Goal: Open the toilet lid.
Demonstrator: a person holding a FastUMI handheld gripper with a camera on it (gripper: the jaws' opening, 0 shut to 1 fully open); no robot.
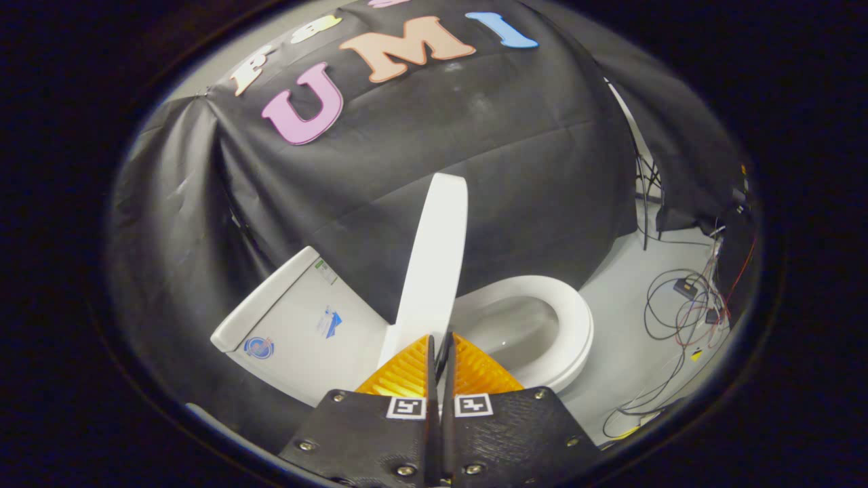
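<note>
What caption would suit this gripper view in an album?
Shut tongs just short of a raised toilet lid, bowl open beyond.

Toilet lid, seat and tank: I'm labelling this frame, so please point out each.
toilet lid (434, 264), gripper view, on its raised edge ahead of the gripper (442, 342), fingers together.
seat (576, 318), gripper view, on its front rim.
tank (298, 325), gripper view, on its side wall.

Black creased cloth (434, 169) is hanging as the booth's wall, sagging in soft folds and draping down to the pale grey smooth floor (624, 318). Over on the floor, a tangle of thin black and red cables (685, 305) is sprawling in loose loops. A thin dark stand pole (644, 196) is rising just beside the cloth's edge. Even light is falling across everything.
</note>
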